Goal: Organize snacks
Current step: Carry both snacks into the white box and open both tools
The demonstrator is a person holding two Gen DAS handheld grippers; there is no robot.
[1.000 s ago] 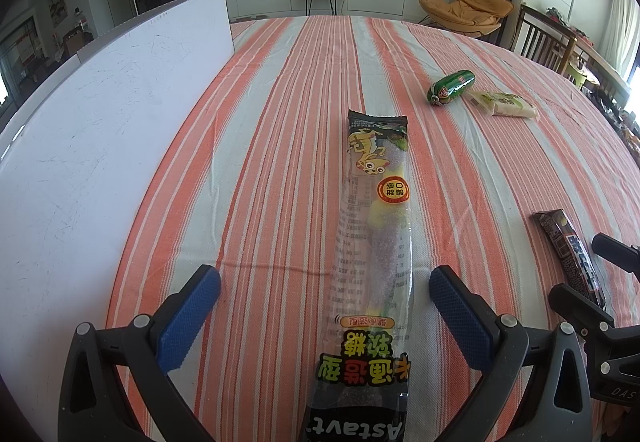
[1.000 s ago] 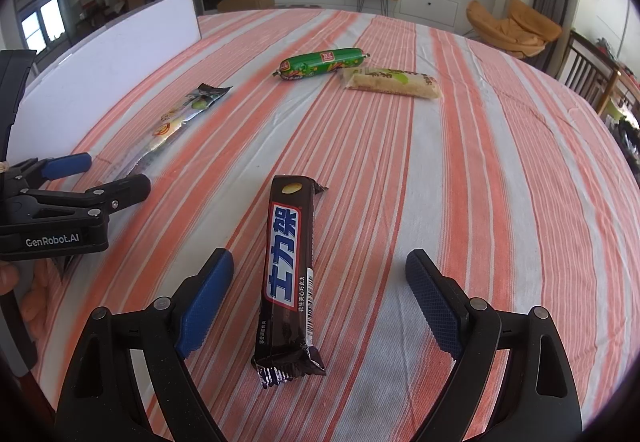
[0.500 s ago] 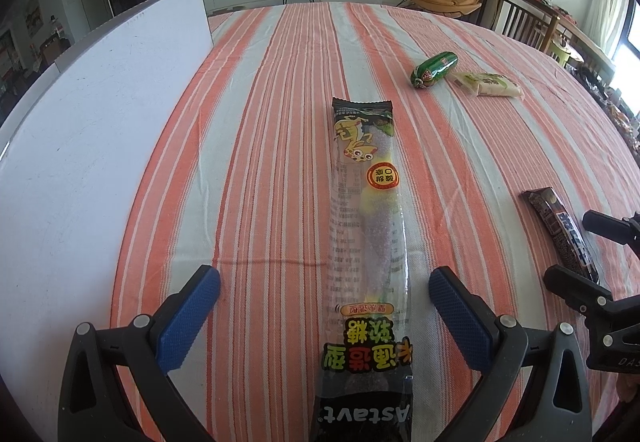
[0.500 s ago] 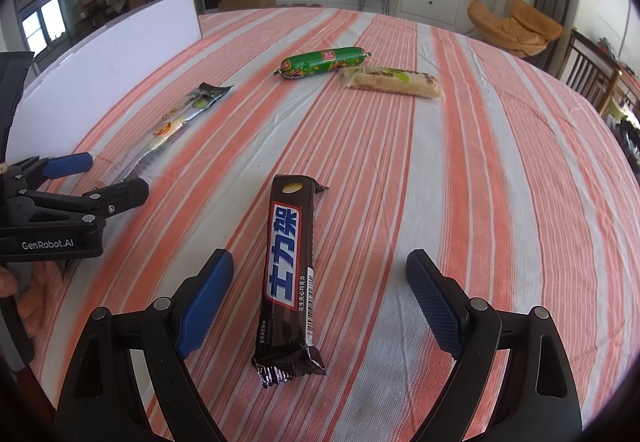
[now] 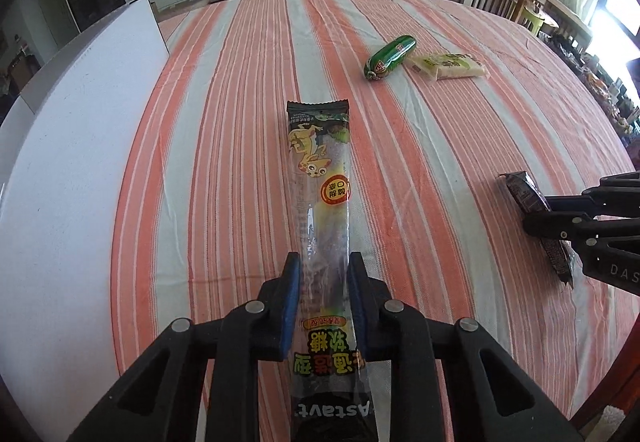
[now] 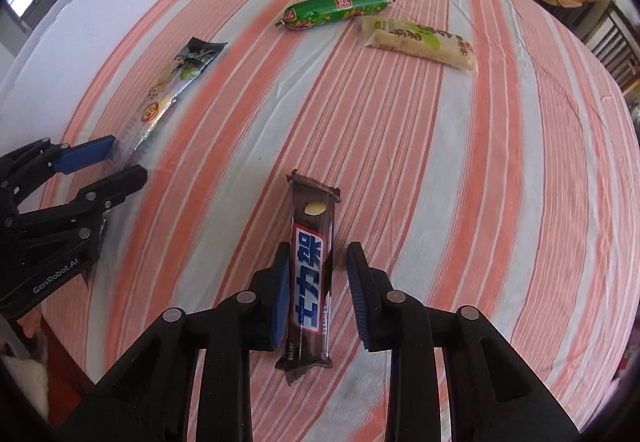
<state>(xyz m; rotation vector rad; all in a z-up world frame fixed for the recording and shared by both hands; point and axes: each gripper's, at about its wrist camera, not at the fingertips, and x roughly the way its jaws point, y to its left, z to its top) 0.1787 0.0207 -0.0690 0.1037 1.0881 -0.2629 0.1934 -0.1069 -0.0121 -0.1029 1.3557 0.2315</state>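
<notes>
With your left fingers [image 5: 323,294] clenched on the gummy pack [image 5: 322,226] and your right fingers [image 6: 318,296] on the chocolate bar [image 6: 311,274], both low over the surface [image 5: 440,169], lift straight and level so neither wrapper slips.

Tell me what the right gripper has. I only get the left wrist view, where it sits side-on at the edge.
Observer: The right gripper is closed around the chocolate bar, near its middle.
Operator: Give me the bar's facing.
Observer: Blue-and-white label up, far end sticking out past the fingertips.
Operator: Describe the green sausage from there.
Observer: The green sausage shows its full length, with a clipped tip at the end beside the pale snack pack.
</notes>
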